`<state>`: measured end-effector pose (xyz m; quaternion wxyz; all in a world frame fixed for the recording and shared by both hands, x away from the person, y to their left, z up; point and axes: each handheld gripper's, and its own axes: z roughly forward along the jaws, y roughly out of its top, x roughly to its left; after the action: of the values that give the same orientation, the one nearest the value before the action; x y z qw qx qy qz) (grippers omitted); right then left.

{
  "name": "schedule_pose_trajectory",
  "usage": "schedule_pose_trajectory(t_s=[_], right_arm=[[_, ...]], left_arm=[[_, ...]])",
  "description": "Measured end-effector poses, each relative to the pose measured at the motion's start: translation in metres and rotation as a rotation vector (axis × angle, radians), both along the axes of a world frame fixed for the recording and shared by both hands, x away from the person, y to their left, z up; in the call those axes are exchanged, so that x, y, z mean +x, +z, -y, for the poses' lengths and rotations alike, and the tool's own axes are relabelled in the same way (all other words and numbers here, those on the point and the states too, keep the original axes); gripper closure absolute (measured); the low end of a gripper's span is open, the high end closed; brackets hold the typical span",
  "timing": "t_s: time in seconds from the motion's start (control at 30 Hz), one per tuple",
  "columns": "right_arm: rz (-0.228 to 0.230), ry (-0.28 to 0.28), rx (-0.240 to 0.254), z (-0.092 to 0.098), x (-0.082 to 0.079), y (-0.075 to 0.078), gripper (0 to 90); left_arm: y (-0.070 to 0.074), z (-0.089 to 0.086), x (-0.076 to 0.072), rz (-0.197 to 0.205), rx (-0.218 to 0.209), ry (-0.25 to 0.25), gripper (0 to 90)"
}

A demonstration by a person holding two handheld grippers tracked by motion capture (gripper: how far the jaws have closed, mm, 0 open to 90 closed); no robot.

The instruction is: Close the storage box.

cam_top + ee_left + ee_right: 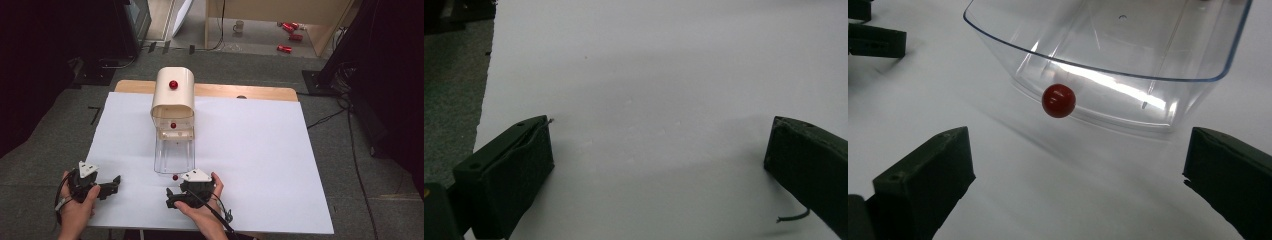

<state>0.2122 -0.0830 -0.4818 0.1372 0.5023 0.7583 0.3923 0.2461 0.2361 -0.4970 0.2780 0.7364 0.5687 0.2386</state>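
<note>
Right gripper point(1078, 165) jaws spread wide, red knob point(1058, 100) of clear drawer point(1108, 50) just ahead between them, untouched, left gripper point(659, 165) spread over white sheet point(649, 75)

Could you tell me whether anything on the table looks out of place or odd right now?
The clear drawer is pulled well out of the cream cabinet, its red knob just ahead of the open right tool. Nothing looks spilled or damaged.
</note>
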Motion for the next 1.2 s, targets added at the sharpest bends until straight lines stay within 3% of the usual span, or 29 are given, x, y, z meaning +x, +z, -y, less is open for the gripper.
schedule_pose_trajectory(t_s=[0.1, 0.2, 0.27, 0.4, 0.43, 0.47, 0.57, 0.63, 0.83, 1.2], right_arm=[[-0.008, 0.002, -0.003, -0.005, 0.001, -0.004, 2.0], [0.001, -0.044, -0.029, -0.009, 0.001, -0.007, 13.6], [0.0, -0.051, -0.027, -0.01, 0.002, -0.008, 15.9], [-0.007, -0.078, -0.017, -0.013, 0.002, -0.01, 35.4], [-0.01, -0.078, 0.008, -0.012, 0.003, -0.011, 46.4], [-0.01, -0.078, 0.008, -0.012, 0.003, -0.011, 46.4], [-0.002, -0.079, 0.053, -0.011, 0.002, -0.011, 63.1], [0.0, -0.065, 0.075, -0.01, 0.003, -0.011, 68.1], [-0.002, -0.057, 0.11, -0.012, 0.004, -0.01, 74.6], [-0.005, -0.057, 0.127, -0.01, 0.006, -0.006, 75.2]], left_arm=[[0.0, 0.0, 0.0, 0.001, 0.0, 0.0, 0.0], [0.0, 0.0, 0.0, 0.001, 0.0, 0.0, 0.0], [0.0, 0.0, 0.0, 0.002, 0.0, 0.0, 0.0], [0.0, 0.0, 0.0, 0.002, -0.001, 0.0, 0.0], [0.0, 0.0, 0.0, 0.001, 0.0, 0.0, 0.0], [0.0, 0.0, 0.0, 0.001, 0.0, 0.0, 0.0], [0.0, 0.0, 0.0, 0.001, 0.0, 0.0, 0.0], [0.0, 0.0, 0.0, 0.001, 0.0, 0.0, 0.0], [0.0, 0.0, 0.0, 0.001, -0.001, 0.0, 0.0], [0.0, 0.0, 0.0, 0.0, 0.0, 0.0, 0.0]])
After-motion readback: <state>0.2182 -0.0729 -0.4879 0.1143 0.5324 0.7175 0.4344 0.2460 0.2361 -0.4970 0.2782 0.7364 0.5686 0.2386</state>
